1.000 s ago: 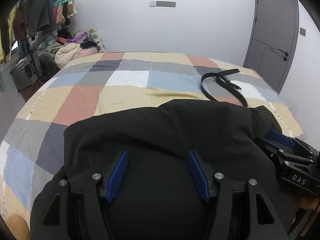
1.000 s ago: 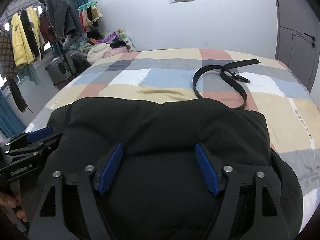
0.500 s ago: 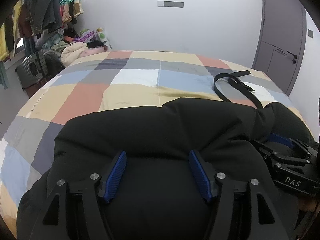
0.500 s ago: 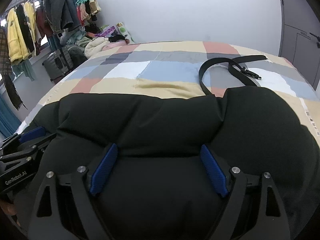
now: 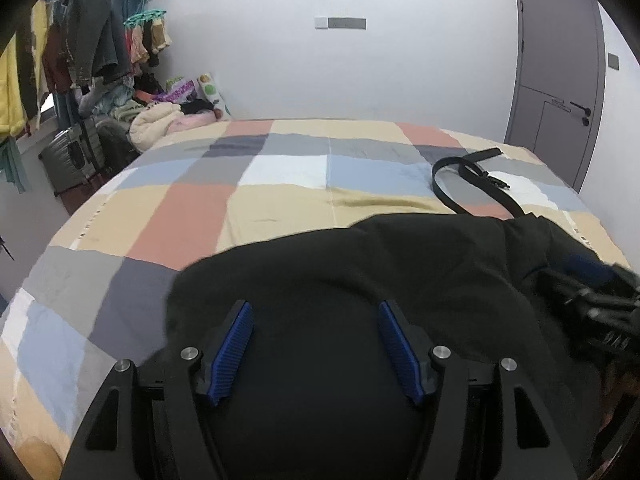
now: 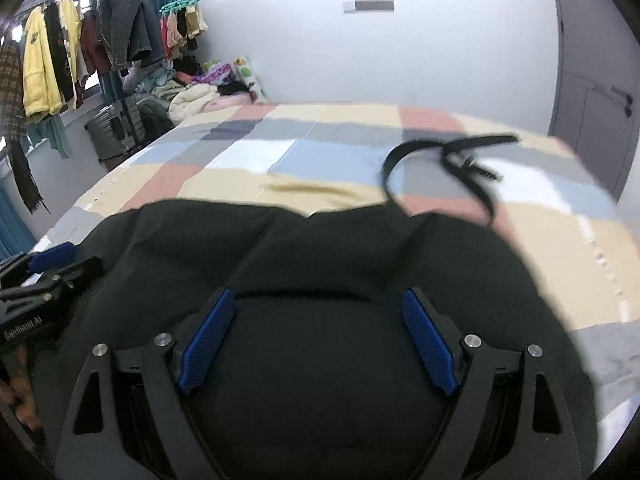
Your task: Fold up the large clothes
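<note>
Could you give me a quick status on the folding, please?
Left gripper and right gripper both open over the black garment, bunched on the bed. Belt lies at its far edge, in the way.

A large garment (image 5: 360, 280) lies bunched on the near part of the bed (image 5: 280, 184), under both claws. The left claw (image 5: 314, 348) sits over the garment's left part, and the right claw (image 6: 318, 338) over its right part, the two side by side. Behind the garment, toward the bed's far right, lies a belt (image 5: 472, 184), its near end meeting the garment's far edge. Left of the bed stands a suitcase (image 6: 116, 130), with a pile of clothes (image 5: 156, 124) behind it and hanging clothes (image 6: 80, 48) above. A door (image 5: 560, 80) stands behind the bed on the right.
</note>
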Tool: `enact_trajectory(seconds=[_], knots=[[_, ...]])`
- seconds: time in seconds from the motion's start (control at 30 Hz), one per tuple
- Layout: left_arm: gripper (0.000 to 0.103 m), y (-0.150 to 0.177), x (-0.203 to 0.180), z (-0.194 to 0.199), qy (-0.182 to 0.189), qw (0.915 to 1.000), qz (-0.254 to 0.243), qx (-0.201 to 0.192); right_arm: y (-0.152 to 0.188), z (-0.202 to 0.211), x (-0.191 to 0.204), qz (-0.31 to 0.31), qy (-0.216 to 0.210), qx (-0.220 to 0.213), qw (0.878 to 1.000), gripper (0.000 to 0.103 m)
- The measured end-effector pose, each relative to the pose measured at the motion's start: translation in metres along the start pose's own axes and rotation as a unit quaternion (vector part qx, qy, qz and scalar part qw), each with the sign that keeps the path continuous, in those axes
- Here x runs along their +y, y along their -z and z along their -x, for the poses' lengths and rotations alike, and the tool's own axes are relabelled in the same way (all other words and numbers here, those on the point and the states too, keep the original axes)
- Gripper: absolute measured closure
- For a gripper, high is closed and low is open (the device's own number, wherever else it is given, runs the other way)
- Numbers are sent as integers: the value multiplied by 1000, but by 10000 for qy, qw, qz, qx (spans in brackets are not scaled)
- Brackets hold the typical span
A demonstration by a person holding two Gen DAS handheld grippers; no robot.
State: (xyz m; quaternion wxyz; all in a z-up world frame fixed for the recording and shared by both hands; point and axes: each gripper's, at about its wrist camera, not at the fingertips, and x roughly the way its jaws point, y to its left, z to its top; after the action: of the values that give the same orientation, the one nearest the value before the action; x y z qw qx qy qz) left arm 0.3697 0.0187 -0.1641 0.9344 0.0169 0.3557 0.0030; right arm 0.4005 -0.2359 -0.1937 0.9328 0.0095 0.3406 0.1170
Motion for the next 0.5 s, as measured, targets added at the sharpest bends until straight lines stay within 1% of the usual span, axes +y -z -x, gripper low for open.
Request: enact_trajectory(seconds=[0.1,0.13,0.2,0.27,0.37,0.5], knots=[[38,4,16,2,90,9996,225,159,0,16,-14,148,248,-26,9996,7],[38,7,22,1,154,9992,293,219,1,21,-21,163,351,-58,9992,0],[37,11,25,0,90,9993,282,221,4,27,-34,61,413,-58,9991,0],[35,14,27,-4,-17,9994,233,254,8,23,-48,-183,287,113,9994,0],[33,17,27,-13,13,9990,236,376,12,12,-51,-249,218,248,9991,0],[30,22,28,-20,68,9987,275,427,20,-7,-49,-278,120,312,9991,0]])
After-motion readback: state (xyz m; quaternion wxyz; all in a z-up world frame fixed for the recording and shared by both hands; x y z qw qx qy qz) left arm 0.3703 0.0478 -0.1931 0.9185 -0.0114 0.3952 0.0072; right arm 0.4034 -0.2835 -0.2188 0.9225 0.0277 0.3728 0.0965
